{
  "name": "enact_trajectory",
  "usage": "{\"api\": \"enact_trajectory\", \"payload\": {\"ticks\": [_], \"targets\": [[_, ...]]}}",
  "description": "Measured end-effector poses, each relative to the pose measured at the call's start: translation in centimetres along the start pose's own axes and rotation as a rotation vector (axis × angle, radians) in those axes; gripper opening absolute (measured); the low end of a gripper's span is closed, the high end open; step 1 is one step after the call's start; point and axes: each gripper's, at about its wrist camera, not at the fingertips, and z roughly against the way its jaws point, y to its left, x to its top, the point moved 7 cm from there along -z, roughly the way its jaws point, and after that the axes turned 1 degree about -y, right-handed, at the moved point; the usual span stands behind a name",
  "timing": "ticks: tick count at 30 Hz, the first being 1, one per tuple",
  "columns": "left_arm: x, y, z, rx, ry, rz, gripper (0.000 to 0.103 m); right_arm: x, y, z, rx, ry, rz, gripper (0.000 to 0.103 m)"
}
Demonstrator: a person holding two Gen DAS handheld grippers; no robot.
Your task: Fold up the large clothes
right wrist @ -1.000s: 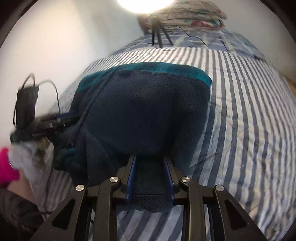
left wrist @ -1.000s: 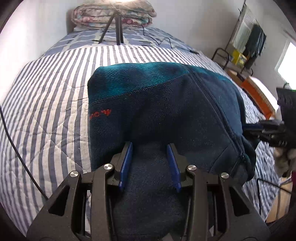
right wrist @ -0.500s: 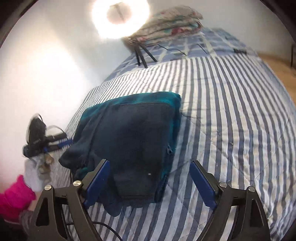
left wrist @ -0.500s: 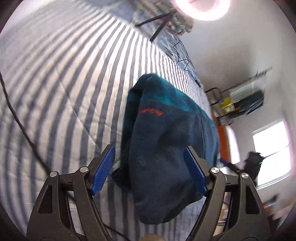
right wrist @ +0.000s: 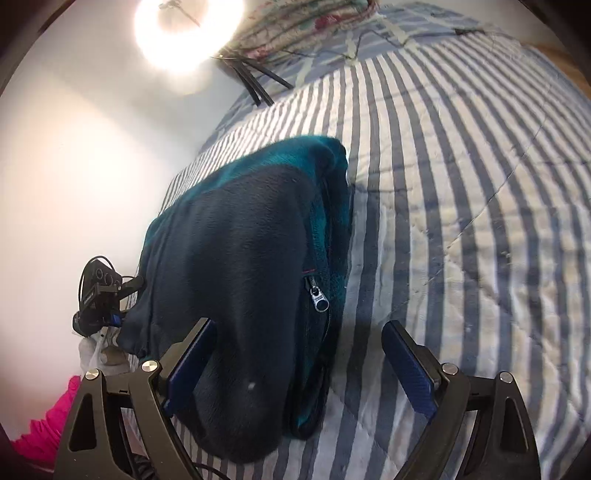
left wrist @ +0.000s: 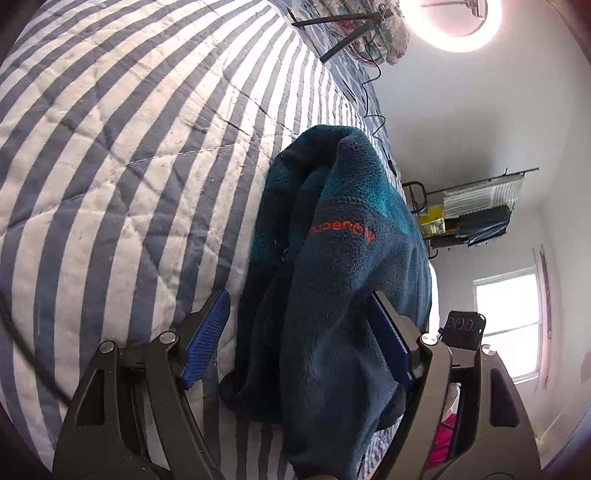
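Note:
A folded dark navy fleece jacket (left wrist: pixel 332 280) with teal trim and orange lettering lies on the striped bed quilt (left wrist: pixel 110 147). My left gripper (left wrist: pixel 297 299) stands open over the jacket's near end, its blue pads on either side of the bunched fabric without pinching it. In the right wrist view the same jacket (right wrist: pixel 240 240) shows its zipper pull (right wrist: pixel 318 299) along the side. My right gripper (right wrist: pixel 298 325) is open wide, the jacket's near corner between the jaws and bare quilt (right wrist: pixel 461 221) under the right pad.
A ring light (left wrist: pixel 461 22) on a tripod (left wrist: pixel 343 40) and a folded floral blanket (right wrist: pixel 306 26) sit at the bed's far end. A clothes rack (left wrist: pixel 472 218) and window (left wrist: pixel 506 325) are beyond. A black cable (left wrist: pixel 22 350) crosses the quilt. A pink sleeve (right wrist: pixel 48 424) shows lower left.
Both grippers let go of the jacket and opened wide. Each has rolled and drawn back a little, and the jacket now rests folded on the quilt.

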Motion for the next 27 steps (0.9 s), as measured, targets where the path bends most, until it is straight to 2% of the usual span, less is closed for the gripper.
{"api": "enact_trajectory", "payload": {"ticks": [4,7,9,10,12,14,19,23,27], "targets": [[-0.2,-1.0,-0.9,0.040,0.017,-0.057,0.073,0.2,0.1,-1.1,0.041,-0.009,-0.022,0.095],[-0.4,-1.8,-1.9,0.048,0.036,-0.076,0.064,0.5,0.6,-1.9,0.081,-0.011,-0.043,0.094],[-0.5,-2.1,-2.2,0.057,0.035,-0.080,0.061,0.3,0.9,-2.0,0.101,0.000,-0.042,0.088],[-0.5,-2.3,-2.3,0.066,0.032,-0.087,0.060,0.2,1.2,-2.1,0.116,0.012,-0.039,0.080],[-0.6,-2.7,-2.5,0.082,0.028,-0.103,0.056,0.1,1.5,-2.2,0.109,0.024,-0.039,0.077],[-0.6,-3.0,-2.6,0.093,0.026,-0.117,0.052,-0.1,1.8,-1.8,0.107,0.027,-0.037,0.071],[-0.4,-4.5,-3.0,0.140,0.011,-0.158,0.044,0.4,2.8,-1.9,0.053,0.017,-0.013,0.055],[-0.7,-6.6,-2.6,0.179,-0.009,-0.230,0.040,0.9,4.3,-1.1,-0.042,0.001,0.053,0.040],[-1.6,-8.7,-2.4,0.212,-0.032,-0.277,0.035,0.9,6.2,-0.1,-0.129,-0.012,0.133,0.033]]}}
